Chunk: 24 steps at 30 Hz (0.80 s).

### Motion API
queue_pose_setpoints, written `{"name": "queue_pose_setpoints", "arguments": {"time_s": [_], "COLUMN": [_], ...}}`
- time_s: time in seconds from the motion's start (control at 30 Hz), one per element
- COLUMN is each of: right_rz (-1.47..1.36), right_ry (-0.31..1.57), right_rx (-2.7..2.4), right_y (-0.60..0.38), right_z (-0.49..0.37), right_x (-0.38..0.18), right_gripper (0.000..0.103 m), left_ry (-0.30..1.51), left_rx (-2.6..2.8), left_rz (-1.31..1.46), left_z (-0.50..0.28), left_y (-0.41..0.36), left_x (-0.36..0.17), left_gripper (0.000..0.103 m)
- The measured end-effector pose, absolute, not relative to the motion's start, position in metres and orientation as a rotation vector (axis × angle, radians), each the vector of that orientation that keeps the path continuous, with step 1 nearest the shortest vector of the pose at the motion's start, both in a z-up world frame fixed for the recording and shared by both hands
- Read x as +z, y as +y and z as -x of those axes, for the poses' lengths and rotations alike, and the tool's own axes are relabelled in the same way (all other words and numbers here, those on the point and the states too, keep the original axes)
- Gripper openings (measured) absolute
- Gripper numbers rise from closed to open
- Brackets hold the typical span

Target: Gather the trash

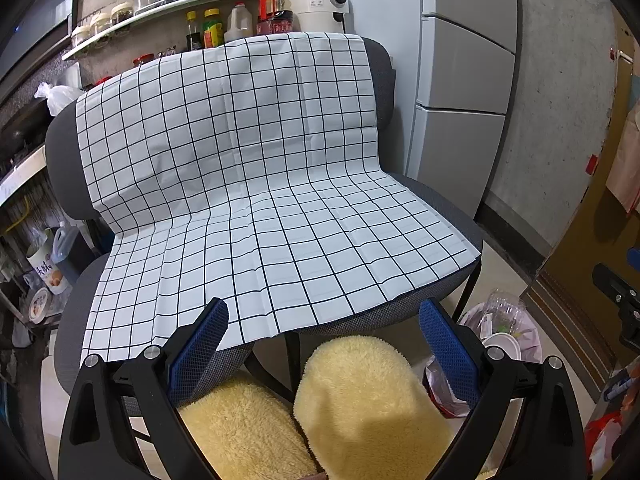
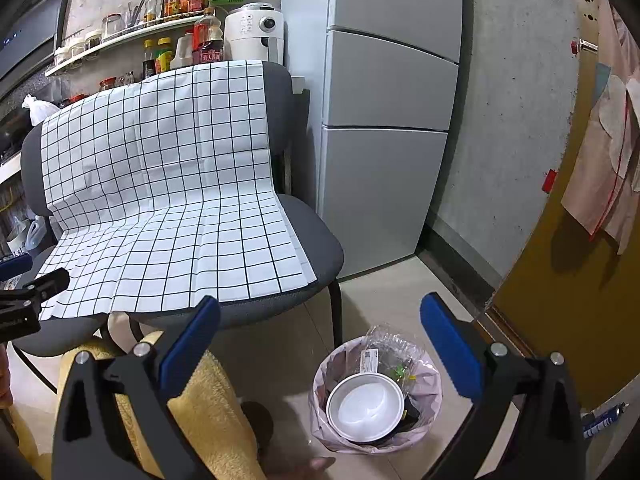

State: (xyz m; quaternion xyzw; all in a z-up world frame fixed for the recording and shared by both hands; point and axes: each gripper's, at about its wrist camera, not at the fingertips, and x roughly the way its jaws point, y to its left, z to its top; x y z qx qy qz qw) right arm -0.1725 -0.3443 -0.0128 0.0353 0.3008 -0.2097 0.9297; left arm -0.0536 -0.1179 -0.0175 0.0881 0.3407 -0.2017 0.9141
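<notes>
A small trash bin (image 2: 376, 396) lined with a pale pink bag stands on the floor by the chair's right front leg. In it lie a white bowl (image 2: 365, 404) and crumpled clear plastic packaging (image 2: 390, 346). The same bin (image 1: 500, 332) shows low right in the left wrist view. My right gripper (image 2: 320, 348) hangs open above the bin, nothing between its blue pads. My left gripper (image 1: 323, 344) is open over the chair's front edge, holding nothing. The white checked cloth (image 1: 256, 184) on the grey chair (image 2: 320, 240) carries no loose items.
The person's legs in fluffy yellow trousers (image 1: 360, 404) sit just below both grippers. A grey fridge (image 2: 384, 112) stands right of the chair, with a brown door (image 2: 560, 280) further right. Shelves of bottles and jars (image 1: 180, 4) and a white appliance (image 1: 318, 4) lie behind the chair.
</notes>
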Motion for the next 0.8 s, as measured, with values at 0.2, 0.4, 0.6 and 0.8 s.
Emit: {"name": "queue_pose_setpoints", "arguments": {"time_s": [0.2,0.4,0.6,0.8], "right_rz": [-0.073,-0.075,-0.094,-0.114], "right_ry": [0.622,0.628,0.640,0.682], "right_rx": [-0.430,-0.435,-0.441,-0.422], "right_y": [-0.344,-0.347,-0.355,-0.364], "right_z": [0.171,0.169,0.165,0.130], "right_x": [-0.014,-0.017,-0.024,-0.042], "right_gripper": [0.098,0.098,0.098,0.098], "left_ry": [0.702,0.688,0.688,0.729], "left_rx": [-0.415,-0.399,-0.410,-0.351], "left_rz": [-0.178,-0.190,-0.162,-0.147], "left_z": [0.054,0.056,0.050,0.019], "left_y": [-0.118,-0.118,-0.115,-0.106], "left_x": [-0.018,-0.018,-0.017,-0.029], "left_gripper": [0.095,0.095,0.095,0.095]}}
